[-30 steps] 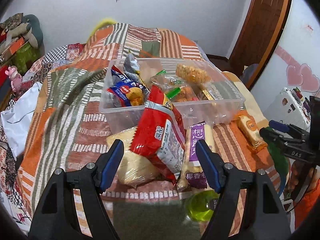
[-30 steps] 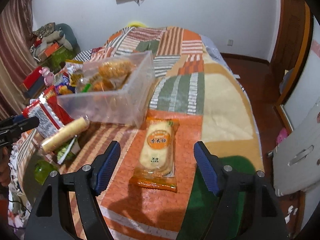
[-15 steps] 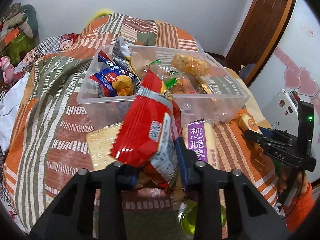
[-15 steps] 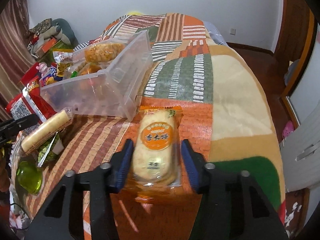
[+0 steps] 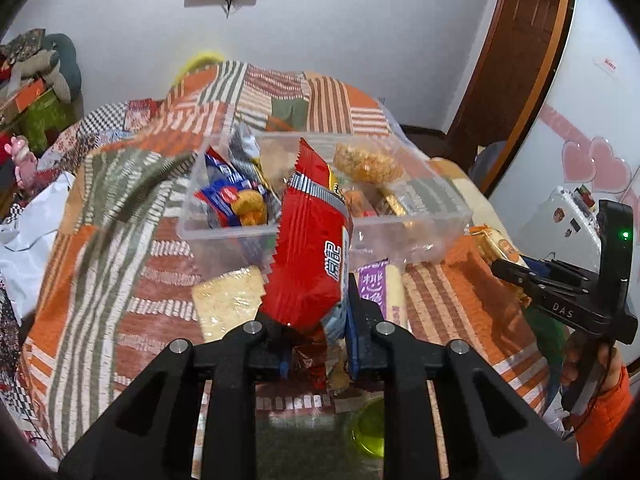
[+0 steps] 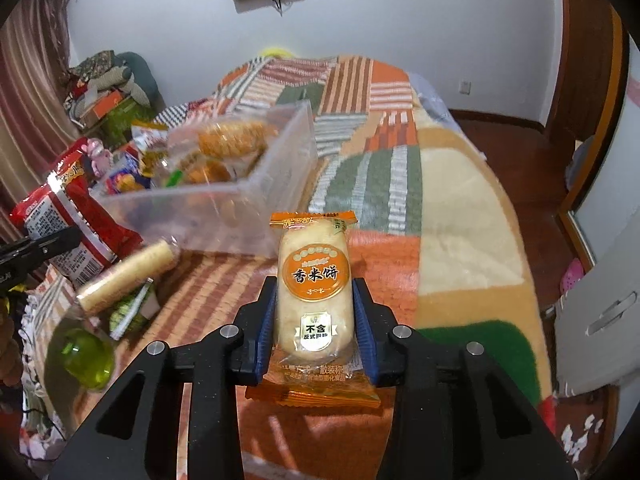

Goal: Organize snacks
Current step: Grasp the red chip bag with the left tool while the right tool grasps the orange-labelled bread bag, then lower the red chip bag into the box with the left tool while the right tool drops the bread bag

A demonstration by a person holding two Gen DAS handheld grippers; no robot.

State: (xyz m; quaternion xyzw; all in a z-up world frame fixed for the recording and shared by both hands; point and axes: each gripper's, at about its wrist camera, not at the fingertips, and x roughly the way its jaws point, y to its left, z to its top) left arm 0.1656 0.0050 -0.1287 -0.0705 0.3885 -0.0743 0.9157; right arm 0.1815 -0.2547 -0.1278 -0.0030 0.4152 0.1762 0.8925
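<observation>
My left gripper (image 5: 316, 320) is shut on a red snack bag (image 5: 308, 240) and holds it upright, lifted in front of the clear plastic bin (image 5: 440, 224) that holds several snacks. My right gripper (image 6: 314, 312) is shut on an orange rice-cracker pack (image 6: 314, 280), raised above the blanket to the right of the bin (image 6: 280, 184). The red bag also shows in the right wrist view (image 6: 68, 220) at the left. The right gripper shows in the left wrist view (image 5: 516, 272) at the right edge.
On the patchwork blanket (image 5: 120, 240) near the bin lie a pale cracker pack (image 5: 228, 304), a purple-labelled roll (image 5: 384, 292), also seen as a yellow roll (image 6: 124, 280), and a green ball (image 6: 86, 356). Cluttered boxes (image 6: 108, 108) stand at the left. A white cabinet (image 6: 600, 312) stands at the right.
Both grippers went from open to shut. The left closed on the red bag and lifted it. The right closed on the orange pack and raised it off the blanket.
</observation>
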